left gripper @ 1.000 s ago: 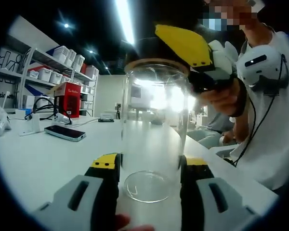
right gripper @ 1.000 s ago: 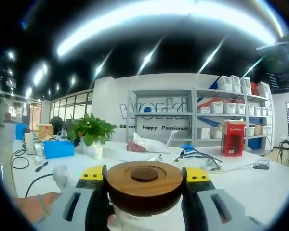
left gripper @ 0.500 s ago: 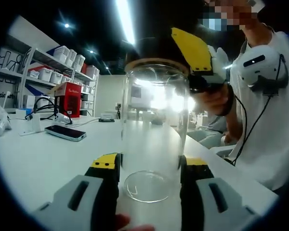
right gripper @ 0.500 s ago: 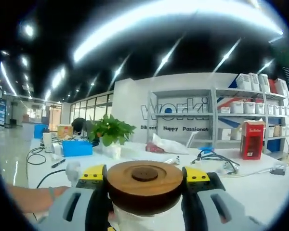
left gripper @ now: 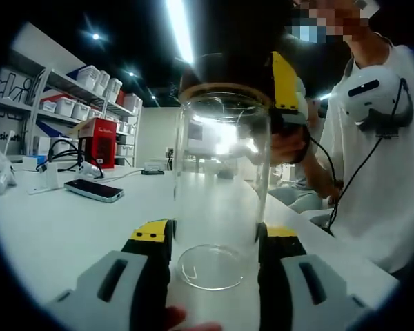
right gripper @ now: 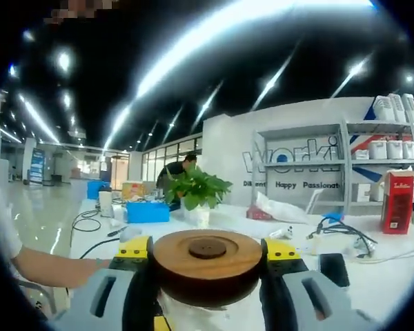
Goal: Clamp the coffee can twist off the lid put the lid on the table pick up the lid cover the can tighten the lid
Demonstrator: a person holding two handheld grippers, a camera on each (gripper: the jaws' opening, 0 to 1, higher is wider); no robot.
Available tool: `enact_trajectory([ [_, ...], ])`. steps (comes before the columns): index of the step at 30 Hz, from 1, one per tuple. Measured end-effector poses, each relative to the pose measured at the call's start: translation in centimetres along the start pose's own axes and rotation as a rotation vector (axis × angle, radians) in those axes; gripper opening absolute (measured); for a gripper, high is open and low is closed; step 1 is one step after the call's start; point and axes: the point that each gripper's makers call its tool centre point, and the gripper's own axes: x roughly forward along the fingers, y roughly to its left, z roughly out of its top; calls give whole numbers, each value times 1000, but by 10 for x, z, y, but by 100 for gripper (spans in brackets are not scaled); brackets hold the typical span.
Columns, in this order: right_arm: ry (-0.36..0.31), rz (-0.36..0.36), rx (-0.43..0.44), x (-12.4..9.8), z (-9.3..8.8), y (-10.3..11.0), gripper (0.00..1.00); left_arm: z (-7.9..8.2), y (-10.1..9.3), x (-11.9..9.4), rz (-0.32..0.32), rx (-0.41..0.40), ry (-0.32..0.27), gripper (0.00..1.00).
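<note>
A clear glass coffee can point(left gripper: 221, 186) stands upright on the white table point(left gripper: 69, 227), and my left gripper point(left gripper: 214, 238) is shut on its lower part. A dark wooden lid point(left gripper: 221, 72) sits on the can's mouth. The right gripper's yellow-tipped jaw point(left gripper: 284, 81) reaches in from the right at the level of that lid, held by a hand. In the right gripper view, my right gripper point(right gripper: 207, 254) is shut on the round brown lid point(right gripper: 207, 261), with the can's glass point(right gripper: 200, 314) just below it.
A black phone point(left gripper: 93, 190), a red box point(left gripper: 96, 141) and cables lie on the table's left. Shelves with white bins point(left gripper: 90, 93) line the wall. The person point(left gripper: 379, 158) stands close on the right. A potted plant point(right gripper: 196, 193) and a blue box point(right gripper: 146, 211) stand on the far table.
The right gripper has turned around the lid: its yellow jaw shows narrower and more edge-on, and the background of the right gripper view has swung sideways. The can and left gripper stay still.
</note>
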Motion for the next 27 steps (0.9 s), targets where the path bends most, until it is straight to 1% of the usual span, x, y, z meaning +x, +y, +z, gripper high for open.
enact_trajectory([
  [1,-5,34,1,1,0,2,55,0,0,0,0,0,0,39],
  [3,-9,71,17,1,0,3,55,0,-1,0,0,0,0,39],
  [4,-11,106,17,1,0,3,55,0,-1,1,0,0,0,39],
  [9,-22,190,23,0,1,2,55,0,-1,1,1,0,0,39],
  [14,-39,303,30,-2,2,6,55,0,-2,2,0,-1,0,39],
  [16,-43,338,29,-2,2,8,55,0,-2,2,0,-1,0,39],
  [18,-48,396,37,-2,3,11,55,1,-3,2,0,-2,0,39],
  [23,-47,511,55,-2,3,16,55,0,-1,1,0,-2,0,39],
  [26,-44,549,72,0,3,16,55,0,-1,0,0,-3,0,39],
  [27,-47,562,65,-1,3,18,55,0,0,0,0,-3,1,39],
])
